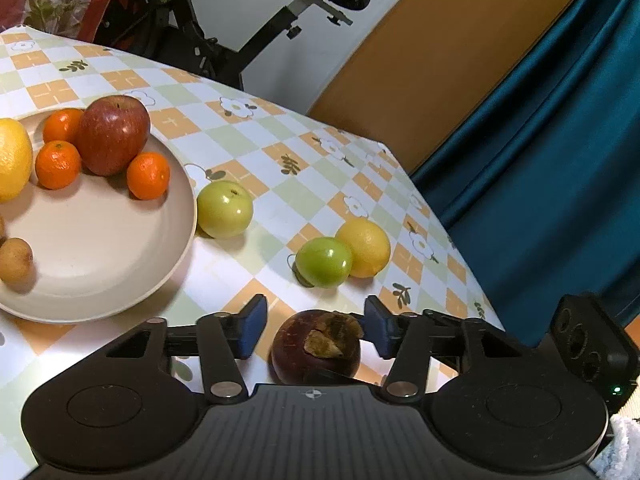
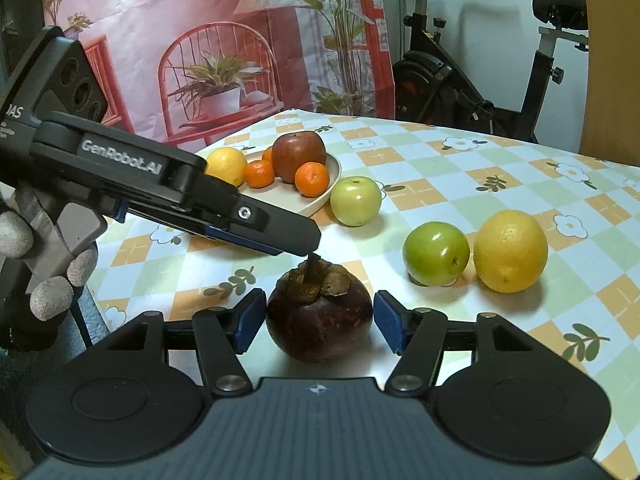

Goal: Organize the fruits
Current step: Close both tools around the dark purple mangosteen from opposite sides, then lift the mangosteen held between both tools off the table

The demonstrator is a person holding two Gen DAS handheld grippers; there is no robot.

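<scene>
On the plate point(image 1: 176, 248), set ahead and to the left of the left hand-held gripper point(image 1: 316, 330), a red apple point(image 1: 113, 134), three mandarins, a lemon point(image 1: 12, 158) and small brown fruits are already gathered. Left on the table point(image 1: 256, 148) are a pale green apple point(image 1: 225, 209), a darker green apple point(image 1: 324, 262) and a second lemon point(image 1: 366, 247). A mangosteen point(image 2: 319, 314) is framed between the parted pads of the right hand-held gripper point(image 2: 320, 320), which are released and not pressing. The left hand-held gripper is likewise released around it, gripping nothing.
</scene>
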